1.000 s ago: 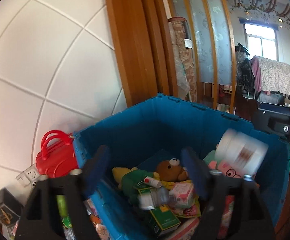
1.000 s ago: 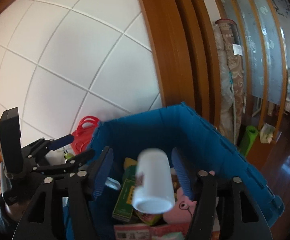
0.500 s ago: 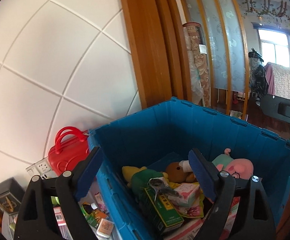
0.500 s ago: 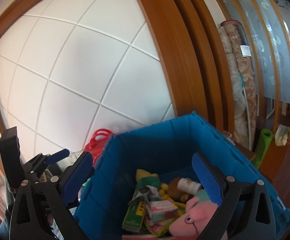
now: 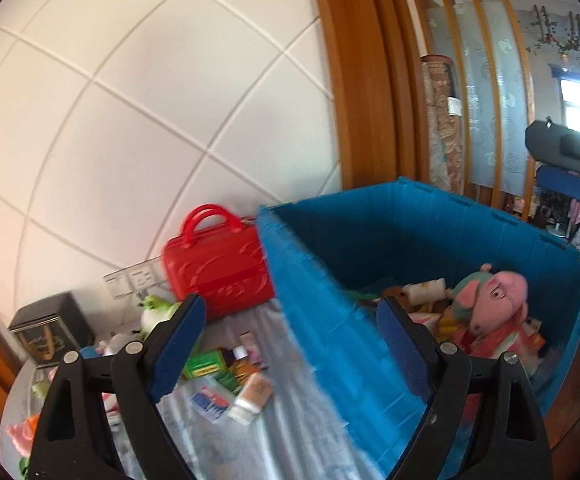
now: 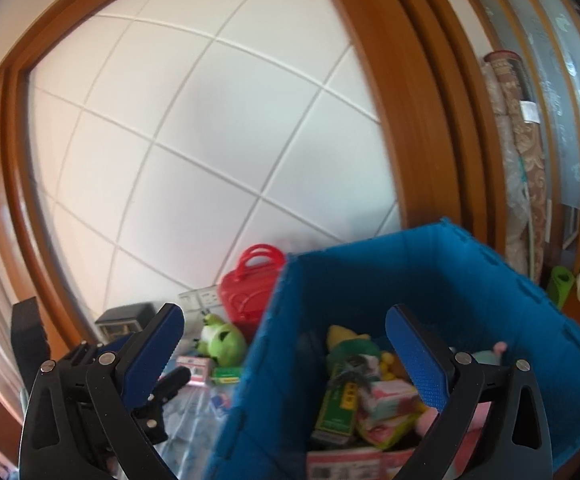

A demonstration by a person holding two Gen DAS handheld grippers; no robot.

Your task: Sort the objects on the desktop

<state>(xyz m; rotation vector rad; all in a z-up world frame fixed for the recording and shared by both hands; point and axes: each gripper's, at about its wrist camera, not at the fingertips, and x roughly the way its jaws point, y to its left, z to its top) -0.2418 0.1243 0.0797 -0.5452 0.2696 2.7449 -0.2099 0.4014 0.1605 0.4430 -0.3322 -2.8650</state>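
Where claws gape empty: blue crate point(image 5: 370, 264) holds pink plush pig point(image 5: 494, 300), boxes.

blue crate point(image 5: 374, 236): matt ribbed plastic | red case point(image 5: 218, 276): glossy moulded plastic | pink pig toy point(image 5: 490, 300): soft plush | bench cloth point(image 5: 290, 432): shiny satin | door frame point(image 6: 422, 120): smooth wood

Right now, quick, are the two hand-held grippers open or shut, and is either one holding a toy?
Left hand-held gripper: open, holding nothing.
Right hand-held gripper: open, holding nothing.
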